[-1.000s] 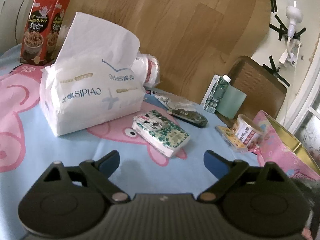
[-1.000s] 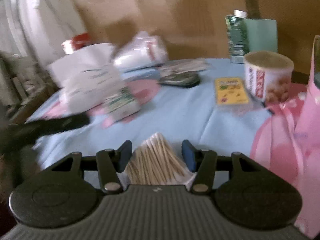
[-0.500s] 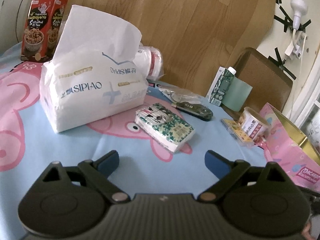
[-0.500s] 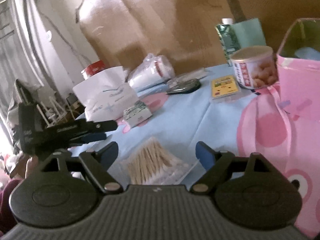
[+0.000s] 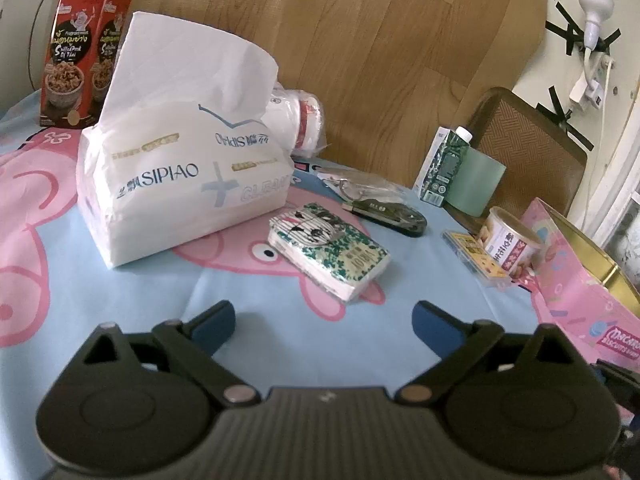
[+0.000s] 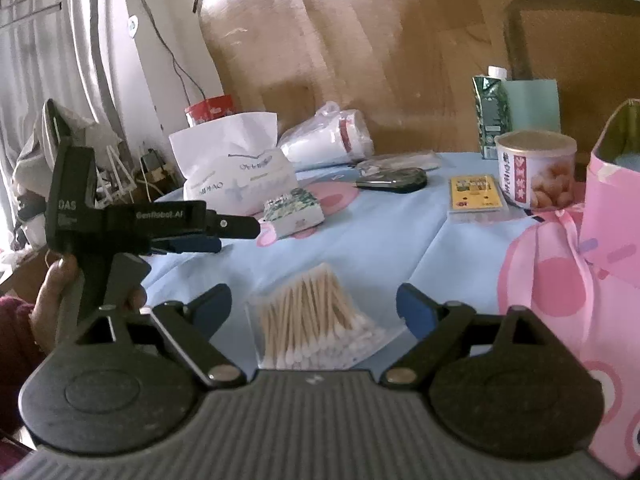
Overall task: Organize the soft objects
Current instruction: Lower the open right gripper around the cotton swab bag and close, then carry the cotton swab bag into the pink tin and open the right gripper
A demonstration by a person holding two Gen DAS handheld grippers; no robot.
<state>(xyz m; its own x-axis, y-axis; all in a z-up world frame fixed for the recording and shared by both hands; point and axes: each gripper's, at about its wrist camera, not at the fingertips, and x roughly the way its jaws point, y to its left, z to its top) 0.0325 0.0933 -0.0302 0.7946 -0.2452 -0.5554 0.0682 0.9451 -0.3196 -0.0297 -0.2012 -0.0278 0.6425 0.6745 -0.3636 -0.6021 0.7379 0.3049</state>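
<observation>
The left gripper [image 5: 322, 316] sits at the bottom of its own view. Its two blue fingers are spread wide and there is nothing between them. Just above it, near the middle of the picture, lies the small green and white pocket tissue pack [image 5: 330, 254] on the blue and pink cartoon tablecloth [image 5: 120, 304]. To the upper left of that stands the big white soft tissue pack [image 5: 180, 184], with one sheet poking up out of its top. The two packs lie close together, but I cannot tell if they touch.

The right gripper [image 6: 314, 304] is at the bottom of its view. Its fingers are wide open too and hold nothing. The clear bag of wooden cotton swabs [image 6: 316, 324] lies on the cloth between them, and neither finger touches it. At the right edge stands the pink paper gift bag [image 6: 612, 216], open at the top.

I think all three soft things are very light. The small pack will squash a bit, so grab it across its short sides. The big pack is too fat to grab around its middle, so pinch it at a top edge or corner. The swab bag looks slippery and floppy, so squeeze it around its middle.
</observation>
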